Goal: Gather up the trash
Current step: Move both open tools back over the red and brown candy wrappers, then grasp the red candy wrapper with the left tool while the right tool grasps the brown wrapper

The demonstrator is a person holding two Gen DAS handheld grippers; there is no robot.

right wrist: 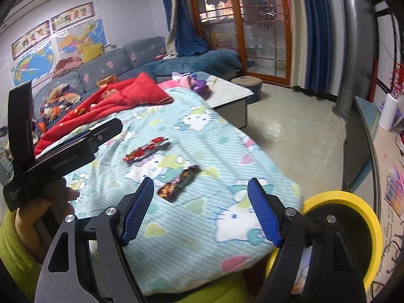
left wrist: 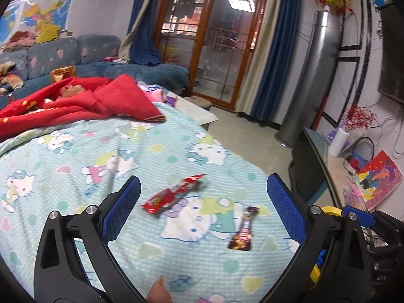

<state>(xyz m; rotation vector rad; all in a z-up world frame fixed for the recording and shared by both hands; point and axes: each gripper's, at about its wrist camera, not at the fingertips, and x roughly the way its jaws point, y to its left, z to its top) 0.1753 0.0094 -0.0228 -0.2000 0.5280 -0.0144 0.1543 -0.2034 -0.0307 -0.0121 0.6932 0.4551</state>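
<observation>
Both tongs stand apart and empty over the bed — dark wrapper lies just ahead of the right tongs, long axis slanting up-right; red wrapper sits nearer the left tongs.

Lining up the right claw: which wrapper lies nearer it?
The dark brown wrapper, just ahead of the open right claw; the red wrapper lies farther up the blanket.

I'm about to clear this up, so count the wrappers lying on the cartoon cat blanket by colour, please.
Red wrapper: 1
Dark brown wrapper: 1
Total: 2, both lying loose on the blanket, neither held by a gripper.
</observation>
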